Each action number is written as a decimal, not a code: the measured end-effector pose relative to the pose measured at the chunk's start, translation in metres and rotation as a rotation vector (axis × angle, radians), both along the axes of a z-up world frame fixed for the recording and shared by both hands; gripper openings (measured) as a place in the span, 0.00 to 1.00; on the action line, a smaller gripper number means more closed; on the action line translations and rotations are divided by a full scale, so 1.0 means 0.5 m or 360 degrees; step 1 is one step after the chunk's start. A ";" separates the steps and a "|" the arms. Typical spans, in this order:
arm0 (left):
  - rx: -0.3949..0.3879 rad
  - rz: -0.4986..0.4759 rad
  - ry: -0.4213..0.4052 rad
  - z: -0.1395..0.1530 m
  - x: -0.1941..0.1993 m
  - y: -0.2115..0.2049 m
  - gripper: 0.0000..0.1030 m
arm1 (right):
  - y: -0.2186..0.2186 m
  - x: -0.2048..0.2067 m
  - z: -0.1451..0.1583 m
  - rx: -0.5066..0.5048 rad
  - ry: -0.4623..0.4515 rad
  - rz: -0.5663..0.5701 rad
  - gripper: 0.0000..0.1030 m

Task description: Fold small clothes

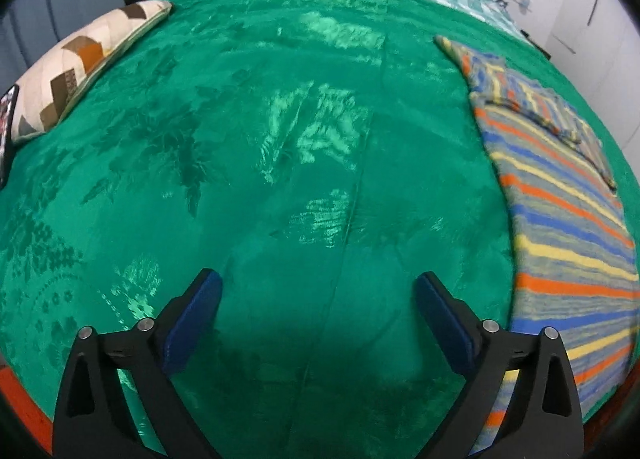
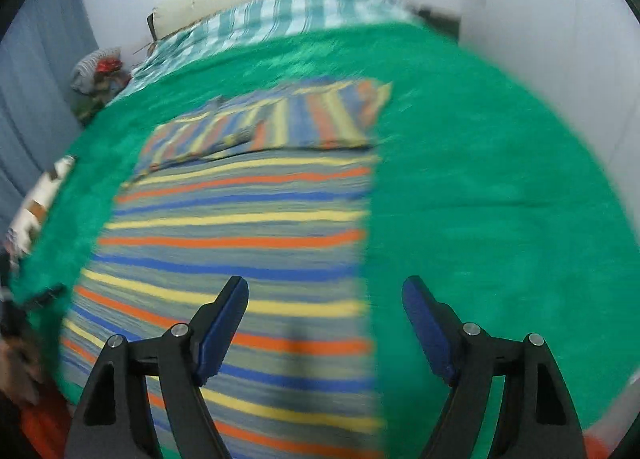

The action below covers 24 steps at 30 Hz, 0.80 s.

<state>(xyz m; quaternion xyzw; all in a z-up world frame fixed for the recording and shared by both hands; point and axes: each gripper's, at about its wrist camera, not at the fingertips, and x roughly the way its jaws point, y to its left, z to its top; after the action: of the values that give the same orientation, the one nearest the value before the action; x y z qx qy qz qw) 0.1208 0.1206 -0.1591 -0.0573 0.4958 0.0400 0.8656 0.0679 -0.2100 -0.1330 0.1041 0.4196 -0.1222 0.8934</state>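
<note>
Spread over the bed, a plush green blanket (image 1: 280,139) carries the striped knit garment (image 2: 240,227), lying flat beneath the released right gripper (image 2: 325,291); left gripper (image 1: 318,285) gapes empty beside it.

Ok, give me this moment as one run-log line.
left gripper: open, empty, over green blanket | right gripper: open, empty, over striped garment | garment: sleeves folded in, lying flat
</note>
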 end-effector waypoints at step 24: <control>0.0127 -0.0032 -0.0075 -0.030 -0.024 -0.019 1.00 | -0.061 -0.072 0.001 -0.0022 -0.0129 -0.0163 0.80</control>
<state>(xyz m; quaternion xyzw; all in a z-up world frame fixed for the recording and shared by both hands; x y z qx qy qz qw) 0.1086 0.1112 -0.1740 -0.0189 0.4738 0.0498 0.8790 0.0320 -0.2404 -0.1327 0.1241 0.3763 -0.1664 0.9029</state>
